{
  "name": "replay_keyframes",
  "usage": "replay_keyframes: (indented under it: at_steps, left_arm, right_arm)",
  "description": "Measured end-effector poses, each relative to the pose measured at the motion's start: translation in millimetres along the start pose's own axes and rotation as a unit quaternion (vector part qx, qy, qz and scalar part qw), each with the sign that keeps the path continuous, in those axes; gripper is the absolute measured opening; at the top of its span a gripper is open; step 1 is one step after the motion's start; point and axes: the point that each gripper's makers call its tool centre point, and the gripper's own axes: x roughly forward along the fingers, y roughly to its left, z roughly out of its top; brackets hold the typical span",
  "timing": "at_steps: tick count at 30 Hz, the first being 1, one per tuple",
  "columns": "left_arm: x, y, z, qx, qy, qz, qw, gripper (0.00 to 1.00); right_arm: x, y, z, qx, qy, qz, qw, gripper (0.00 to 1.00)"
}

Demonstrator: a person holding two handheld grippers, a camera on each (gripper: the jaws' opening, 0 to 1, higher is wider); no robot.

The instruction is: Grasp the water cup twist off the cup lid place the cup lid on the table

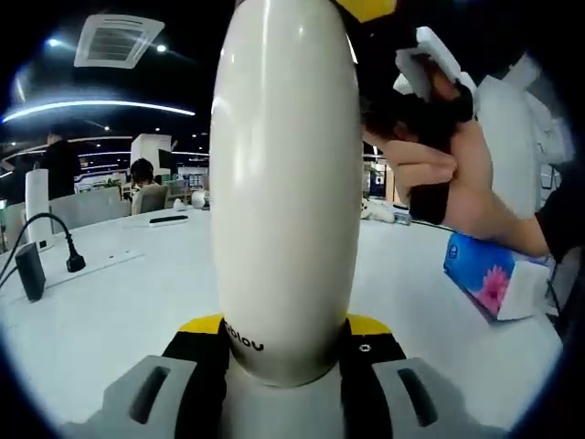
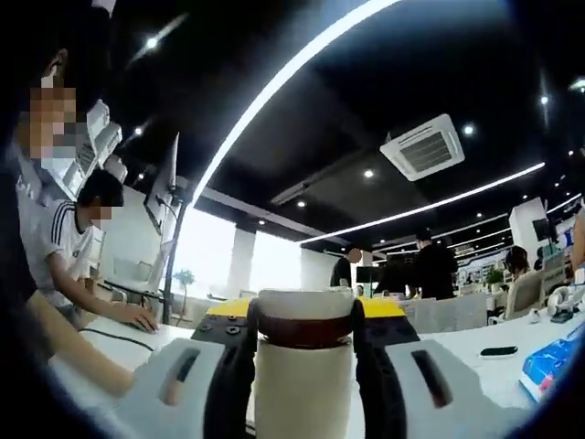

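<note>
In the left gripper view, my left gripper (image 1: 285, 361) has its jaws clamped on the lower part of the white water cup (image 1: 285, 183), which stands up between them above the white desk (image 1: 128, 302). To the right, a hand (image 1: 430, 137) works near the cup's top, and a blue tissue pack (image 1: 494, 279) lies on the desk. In the right gripper view, my right gripper (image 2: 304, 352) has its jaws clamped on the cup lid (image 2: 304, 315), at the cup's brown band.

Left gripper (image 1: 285, 366) clamps white water cup (image 1: 285, 183) above table (image 1: 119, 302)
</note>
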Motion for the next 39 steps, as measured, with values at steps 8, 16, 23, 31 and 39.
replay_keyframes:
  at_steps: [8, 16, 23, 31, 39]
  left_arm:
    - [0, 0.5, -0.5, 0.0, 0.0, 0.0, 1.0, 0.49]
    - [0, 0.8, -0.6, 0.0, 0.0, 0.0, 1.0, 0.49]
    - [0, 0.9, -0.5, -0.001, 0.0, 0.002, 1.0, 0.49]
    - [0, 0.2, 0.0, 0.0, -0.001, 0.002, 1.0, 0.49]
    - [2, 3.1, 0.8, -0.001, -0.001, 0.001, 1.0, 0.49]
  right_arm:
    - [2, -2, -1.1, 0.037, -0.007, 0.042, 0.9984, 0.44]
    - [10, 8, -4.0, 0.078, -0.015, 0.102, 0.9917, 0.44]
    - [12, 3, -5.5, 0.108, -0.019, 0.124, 0.9862, 0.44]
    - [13, 8, -4.6, 0.132, -0.027, 0.186, 0.9731, 0.44]
    - [13, 2, -3.6, 0.175, -0.034, 0.23, 0.9567, 0.44]
